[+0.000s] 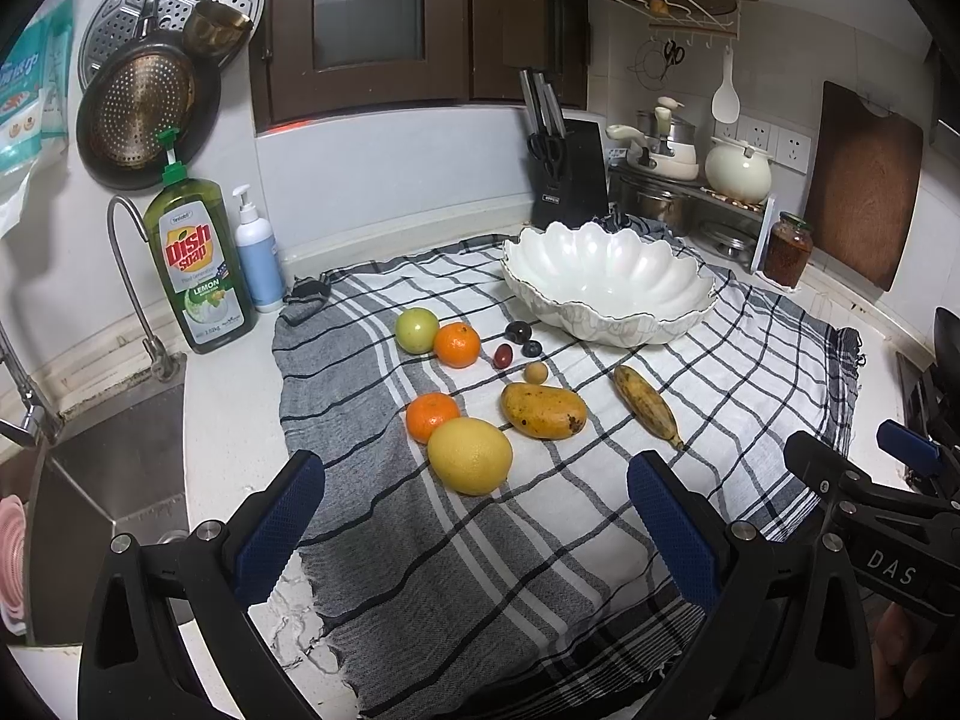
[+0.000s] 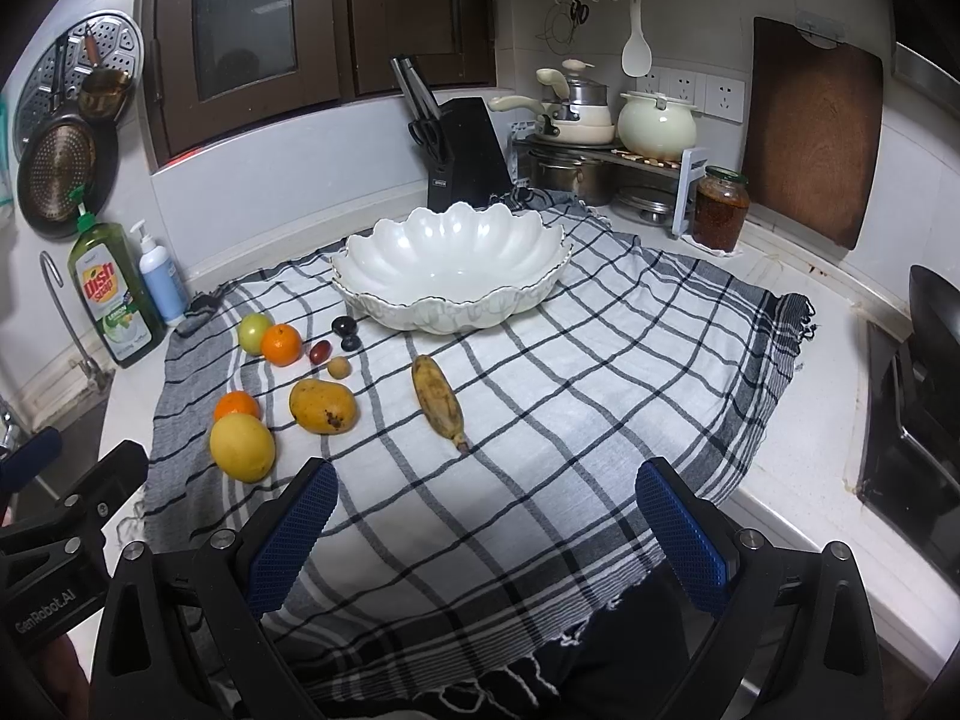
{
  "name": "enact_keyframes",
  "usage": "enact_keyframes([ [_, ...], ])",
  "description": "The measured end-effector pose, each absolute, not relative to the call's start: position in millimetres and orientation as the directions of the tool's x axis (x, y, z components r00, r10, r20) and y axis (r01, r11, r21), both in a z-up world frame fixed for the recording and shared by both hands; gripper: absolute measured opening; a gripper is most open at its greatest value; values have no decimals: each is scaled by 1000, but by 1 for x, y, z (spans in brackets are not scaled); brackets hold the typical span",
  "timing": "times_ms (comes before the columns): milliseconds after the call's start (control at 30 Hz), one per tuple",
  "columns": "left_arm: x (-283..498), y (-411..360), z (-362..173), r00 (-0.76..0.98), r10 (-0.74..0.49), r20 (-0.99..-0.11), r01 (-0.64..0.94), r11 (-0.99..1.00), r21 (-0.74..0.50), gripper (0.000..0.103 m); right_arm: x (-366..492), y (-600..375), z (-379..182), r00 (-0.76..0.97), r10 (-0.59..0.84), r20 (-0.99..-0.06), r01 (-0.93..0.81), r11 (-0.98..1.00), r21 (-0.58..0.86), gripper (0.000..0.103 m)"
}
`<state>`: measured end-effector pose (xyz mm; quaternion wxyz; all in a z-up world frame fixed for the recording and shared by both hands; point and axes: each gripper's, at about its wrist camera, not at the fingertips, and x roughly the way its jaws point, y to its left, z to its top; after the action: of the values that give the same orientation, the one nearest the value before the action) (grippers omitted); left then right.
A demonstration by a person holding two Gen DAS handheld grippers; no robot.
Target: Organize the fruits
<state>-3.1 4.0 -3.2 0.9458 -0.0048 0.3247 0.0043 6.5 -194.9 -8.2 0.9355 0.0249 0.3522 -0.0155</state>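
A kitchen tabletop (image 2: 798,480) under a checked cloth (image 2: 540,480) carries everything. Nearest, the left tool (image 1: 474,516) and right tool (image 2: 486,516) hover low over the cloth, both spread wide and holding nothing. Just beyond lie the big yellow citrus (image 1: 470,455), touching an orange (image 1: 432,416), then the mango (image 1: 543,410) and banana (image 1: 647,405), with smaller fruits behind. Farthest sits the empty white bowl (image 2: 450,267). A sound start would be to close across the citrus's widest part with the left tool, lift clear of the orange, then lower it into the bowl.
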Motion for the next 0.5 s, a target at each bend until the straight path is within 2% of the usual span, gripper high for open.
enact_keyframes([
  [500,4,5,-6,790,25,-613,-25,1000,9,103,8,-196,-10,756,-10,-654,43,998,34,101],
])
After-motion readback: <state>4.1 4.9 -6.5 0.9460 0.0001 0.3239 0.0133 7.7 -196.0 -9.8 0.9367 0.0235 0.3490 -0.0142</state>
